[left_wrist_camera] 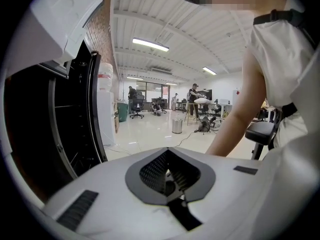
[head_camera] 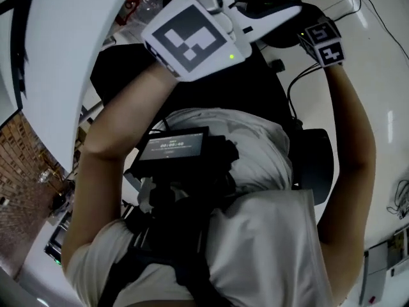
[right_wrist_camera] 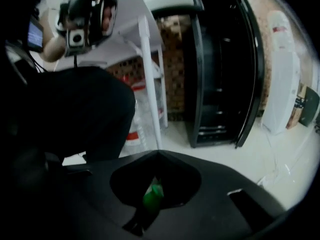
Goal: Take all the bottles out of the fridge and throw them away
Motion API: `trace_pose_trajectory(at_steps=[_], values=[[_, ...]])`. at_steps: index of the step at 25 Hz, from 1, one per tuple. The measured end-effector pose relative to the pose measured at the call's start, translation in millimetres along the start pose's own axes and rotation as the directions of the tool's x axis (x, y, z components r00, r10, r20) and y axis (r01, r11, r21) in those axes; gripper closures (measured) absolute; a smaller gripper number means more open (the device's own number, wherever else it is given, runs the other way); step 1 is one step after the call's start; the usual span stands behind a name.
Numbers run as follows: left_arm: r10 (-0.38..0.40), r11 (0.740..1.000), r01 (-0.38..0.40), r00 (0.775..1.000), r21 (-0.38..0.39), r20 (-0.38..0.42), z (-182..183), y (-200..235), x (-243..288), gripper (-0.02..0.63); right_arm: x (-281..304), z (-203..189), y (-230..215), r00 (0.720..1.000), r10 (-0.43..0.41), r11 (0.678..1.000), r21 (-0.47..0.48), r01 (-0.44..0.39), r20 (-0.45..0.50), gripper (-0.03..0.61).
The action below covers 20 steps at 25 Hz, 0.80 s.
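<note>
A glossy white floor (left_wrist_camera: 150,134) stretches back through an open office under a white ribbed ceiling (left_wrist_camera: 200,29) lit by long fluorescent strip lights (left_wrist_camera: 150,44). A red-brown brick wall (left_wrist_camera: 106,34) runs along the left, with a tall white water dispenser (left_wrist_camera: 107,114) against it. A small round metal bin (left_wrist_camera: 177,126) stands mid-floor.

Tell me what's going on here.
A person is by a black fridge whose door is open, with a gripper in each hand. The left gripper and the right gripper are both shut, and neither holds a bottle. No bottle shows on the fridge's dark shelves from here. Something green sits in the right gripper's opening, too small to identify.
</note>
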<state>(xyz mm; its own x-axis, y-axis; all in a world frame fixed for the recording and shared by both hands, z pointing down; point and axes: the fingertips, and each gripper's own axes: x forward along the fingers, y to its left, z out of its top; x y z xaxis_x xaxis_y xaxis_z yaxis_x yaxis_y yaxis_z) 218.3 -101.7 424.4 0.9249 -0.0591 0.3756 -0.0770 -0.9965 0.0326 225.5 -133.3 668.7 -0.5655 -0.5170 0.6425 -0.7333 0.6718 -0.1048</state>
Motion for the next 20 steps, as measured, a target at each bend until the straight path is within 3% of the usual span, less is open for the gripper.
trace_pose_trajectory(at_steps=[2, 5, 11, 13, 16, 18, 20], values=[[-0.043, 0.998, 0.041, 0.998, 0.049, 0.037, 6.3, -3.8, 0.9, 0.603, -23.5, 36.9, -5.7, 0.987, -0.036, 0.998, 0.054, 0.028, 0.154, 0.572], [-0.057, 0.994, 0.051, 0.996, 0.094, 0.066, 14.6, -8.4, -7.8, 0.603, -64.0, 105.0, -8.9, 0.916, -0.077, 0.99, 0.137, 0.025, 0.394, 0.574], [-0.061, 0.993, 0.05, 0.993, 0.11, 0.102, 44.0, -20.9, -39.9, 0.603, -152.4, 222.9, 12.9, 0.722, -0.028, 0.997, 0.069, -0.028, 0.691, 0.574], [-0.058, 0.993, 0.042, 0.989, 0.112, 0.139, 62.4, -23.0, -55.4, 0.603, -178.1, 261.4, 27.9, 0.647, 0.041, 0.998, -0.002, -0.061, 0.761, 0.574], [-0.025, 0.995, 0.004, 0.976, 0.096, 0.217, 90.7, -23.5, -83.4, 0.603, -211.4, 321.5, 65.2, 0.52, 0.211, 0.977, -0.165, -0.134, 0.827, 0.574], [0.009, 0.999, -0.021, 0.966, 0.044, 0.259, 102.2, -25.2, -106.2, 0.603, -220.9, 345.9, 92.2, 0.498, 0.321, 0.947, -0.257, -0.194, 0.805, 0.574], [0.064, 0.998, -0.066, 0.954, -0.002, 0.292, 111.7, -21.5, -130.7, 0.603, -217.8, 365.3, 115.5, 0.516, 0.412, 0.911, -0.33, -0.248, 0.751, 0.574]])
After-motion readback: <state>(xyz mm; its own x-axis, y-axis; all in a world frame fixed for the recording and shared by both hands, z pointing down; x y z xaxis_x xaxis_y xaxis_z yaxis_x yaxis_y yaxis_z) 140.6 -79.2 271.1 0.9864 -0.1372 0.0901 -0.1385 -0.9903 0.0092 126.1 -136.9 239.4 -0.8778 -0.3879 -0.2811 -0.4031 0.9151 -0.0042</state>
